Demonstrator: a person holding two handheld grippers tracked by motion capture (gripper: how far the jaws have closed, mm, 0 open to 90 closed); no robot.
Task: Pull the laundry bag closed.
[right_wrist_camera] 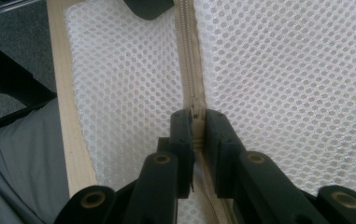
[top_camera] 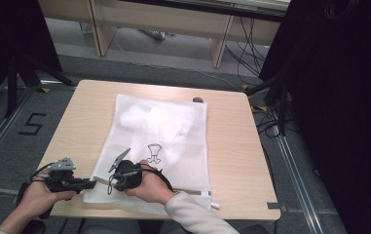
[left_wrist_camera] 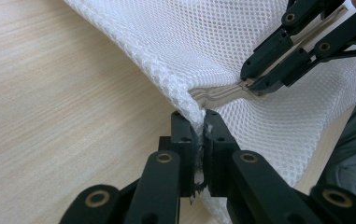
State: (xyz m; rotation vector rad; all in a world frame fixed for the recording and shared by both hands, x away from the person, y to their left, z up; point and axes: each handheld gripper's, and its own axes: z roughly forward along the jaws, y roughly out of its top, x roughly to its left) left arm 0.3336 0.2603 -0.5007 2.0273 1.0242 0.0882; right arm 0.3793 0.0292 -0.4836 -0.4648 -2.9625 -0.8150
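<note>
A: Corner first: why is the left claw pressed together on the bag edge?

B: Likely to anchor it. It pinches the mesh corner just ahead of its tips, so the zipper stays taut.

A: And the right claw?

B: Clamped on the zipper slider between its tips, probably to run it along the beige tape.

A: The bag itself?

B: White mesh, flat on the worktop, something white inside.
</note>
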